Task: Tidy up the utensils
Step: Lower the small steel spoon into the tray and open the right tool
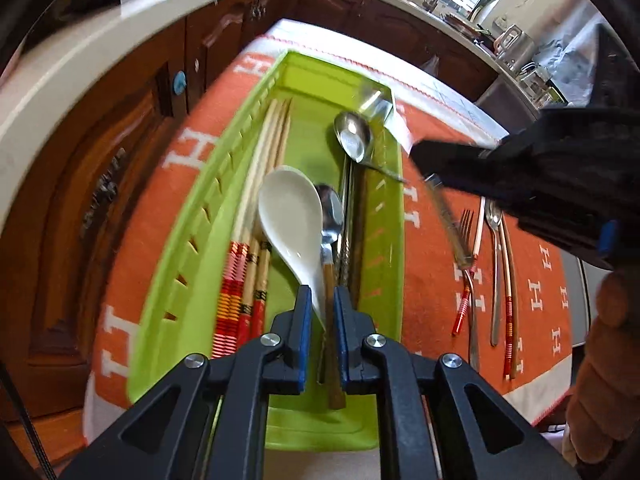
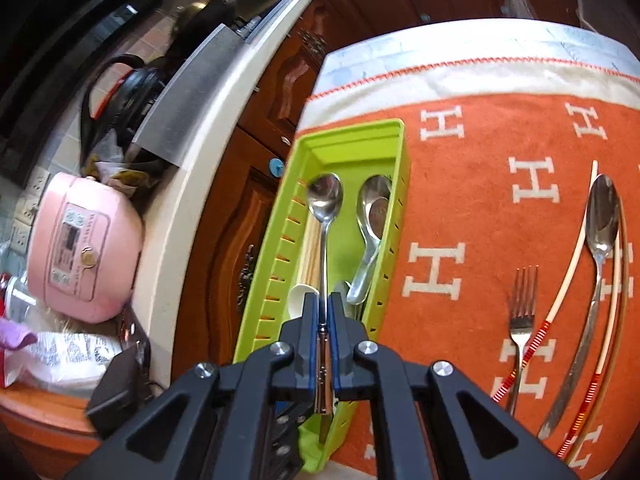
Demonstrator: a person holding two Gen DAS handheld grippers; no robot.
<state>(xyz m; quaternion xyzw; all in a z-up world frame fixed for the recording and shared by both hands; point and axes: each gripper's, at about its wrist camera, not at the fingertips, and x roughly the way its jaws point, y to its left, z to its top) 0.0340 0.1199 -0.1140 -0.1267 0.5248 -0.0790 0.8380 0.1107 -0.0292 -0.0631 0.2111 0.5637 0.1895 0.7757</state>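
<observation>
A green tray (image 1: 192, 248) lies on an orange cloth and holds striped wooden chopsticks (image 1: 248, 240), a white ceramic spoon (image 1: 288, 208), metal chopsticks and a wooden-handled spoon (image 1: 330, 216). My left gripper (image 1: 322, 300) hangs over the tray's near end. Its jaws stand a little apart around that spoon's wooden handle, with a gap on the left side. My right gripper (image 2: 324, 304) is shut on a metal spoon (image 2: 325, 200), held by the handle above the tray. From the left wrist view that gripper (image 1: 432, 164) reaches in from the right. A metal soup spoon (image 2: 372, 220) lies in the tray.
On the cloth (image 2: 460, 200) right of the tray lie a fork (image 2: 522, 312), a long metal spoon (image 2: 600, 220) and several chopsticks (image 2: 560, 280). Wooden cabinets and a pale counter (image 1: 60, 80) run along the left. A pink rice cooker (image 2: 80, 248) stands on the counter.
</observation>
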